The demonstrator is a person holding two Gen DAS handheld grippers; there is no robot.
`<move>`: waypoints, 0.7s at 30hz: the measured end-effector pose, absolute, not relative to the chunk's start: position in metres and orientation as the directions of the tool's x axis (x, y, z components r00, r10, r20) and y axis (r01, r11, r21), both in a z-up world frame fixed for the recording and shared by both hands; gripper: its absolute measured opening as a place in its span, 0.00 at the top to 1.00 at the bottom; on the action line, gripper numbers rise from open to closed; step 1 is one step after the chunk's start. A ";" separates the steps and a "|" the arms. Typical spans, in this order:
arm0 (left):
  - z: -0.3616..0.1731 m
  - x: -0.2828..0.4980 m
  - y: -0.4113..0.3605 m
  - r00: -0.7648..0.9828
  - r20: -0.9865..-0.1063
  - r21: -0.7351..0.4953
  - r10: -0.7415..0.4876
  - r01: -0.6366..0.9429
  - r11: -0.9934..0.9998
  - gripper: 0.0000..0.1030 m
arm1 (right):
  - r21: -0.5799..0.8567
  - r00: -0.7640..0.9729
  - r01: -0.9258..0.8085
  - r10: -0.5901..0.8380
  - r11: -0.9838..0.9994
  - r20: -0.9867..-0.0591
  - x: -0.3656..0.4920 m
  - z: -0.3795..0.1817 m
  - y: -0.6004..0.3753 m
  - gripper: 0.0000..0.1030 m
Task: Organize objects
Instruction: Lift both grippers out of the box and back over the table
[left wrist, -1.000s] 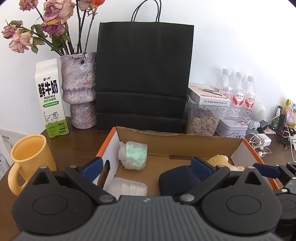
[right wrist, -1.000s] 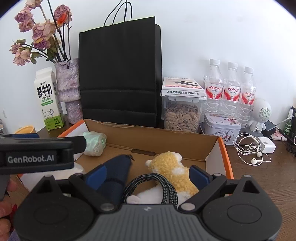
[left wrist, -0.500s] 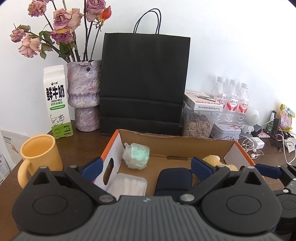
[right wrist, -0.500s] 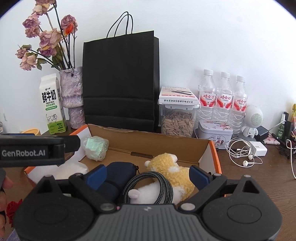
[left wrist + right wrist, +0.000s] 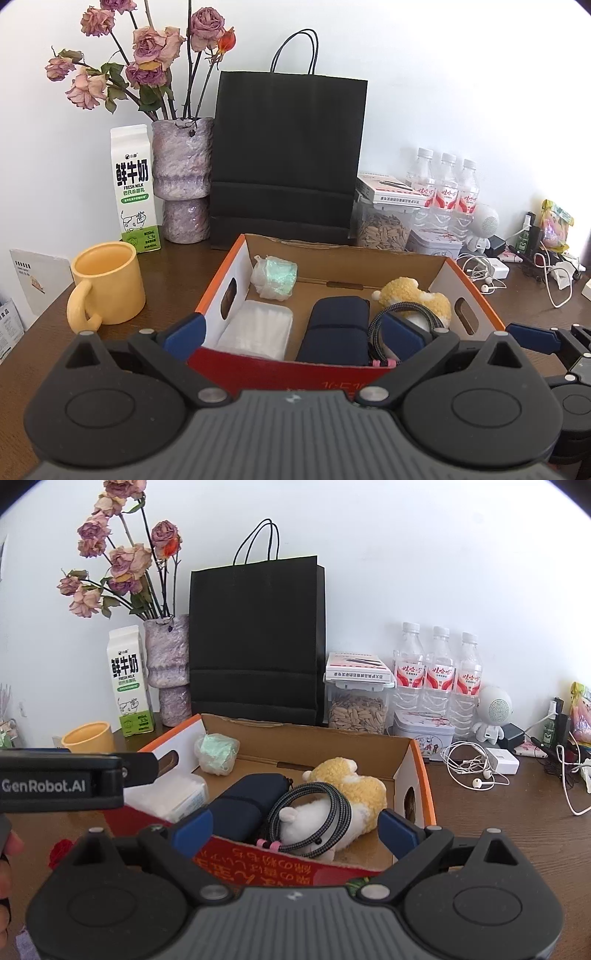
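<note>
Both grippers are held wide apart and empty just short of the cardboard box [image 5: 476, 291]: the left gripper [image 5: 291, 334] faces its left half, the right gripper [image 5: 295, 829] its right. Inside are seen a white tissue pack [image 5: 255, 328], a navy pouch [image 5: 338, 326] lying lengthwise away from the jaws, a coiled braided cable [image 5: 314, 814] on a plush toy [image 5: 354, 790], and a wrapped green bundle [image 5: 275, 277]. The yellow mug [image 5: 109, 282] stands outside, left of the box, nearer the left gripper, and is judged the likeliest next pick.
</note>
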State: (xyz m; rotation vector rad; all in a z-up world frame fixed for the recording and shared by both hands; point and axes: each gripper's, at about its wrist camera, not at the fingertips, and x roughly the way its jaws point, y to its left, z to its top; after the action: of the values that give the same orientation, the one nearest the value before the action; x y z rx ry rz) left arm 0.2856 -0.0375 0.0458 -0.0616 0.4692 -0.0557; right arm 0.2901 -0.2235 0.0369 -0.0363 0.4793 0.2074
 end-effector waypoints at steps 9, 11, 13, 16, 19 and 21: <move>0.037 0.228 -0.022 0.879 -0.472 -0.078 -0.065 0.032 0.996 0.00 | 0.048 0.857 -0.202 0.200 0.978 -0.475 0.232 0.031 -0.233 0.07; 0.034 0.217 -0.016 0.875 -0.480 -0.077 -0.059 0.025 0.997 0.00 | 0.046 0.852 -0.201 0.198 0.979 -0.485 0.220 0.028 -0.234 0.07; 0.032 0.207 -0.011 0.870 -0.491 -0.076 -0.052 0.017 0.997 0.00 | 0.042 0.847 -0.199 0.193 0.979 -0.496 0.208 0.024 -0.235 0.07; 0.030 0.192 -0.004 0.866 -0.498 -0.067 -0.037 0.004 0.998 0.00 | 0.037 0.837 -0.193 0.184 0.981 -0.515 0.192 0.018 -0.236 0.07; 0.028 0.179 0.002 0.862 -0.506 -0.065 -0.030 -0.003 0.998 0.00 | 0.033 0.831 -0.189 0.178 0.981 -0.527 0.177 0.012 -0.238 0.07; 0.025 0.171 0.006 0.858 -0.512 -0.064 -0.025 -0.008 0.998 0.00 | 0.030 0.828 -0.186 0.173 0.982 -0.533 0.167 0.009 -0.239 0.07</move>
State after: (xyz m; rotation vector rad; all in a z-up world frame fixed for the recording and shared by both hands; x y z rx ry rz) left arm 0.1707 0.0062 0.0251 -0.0643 0.5387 -0.0090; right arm 0.1671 -0.2390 0.0093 -0.0233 0.5632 0.1907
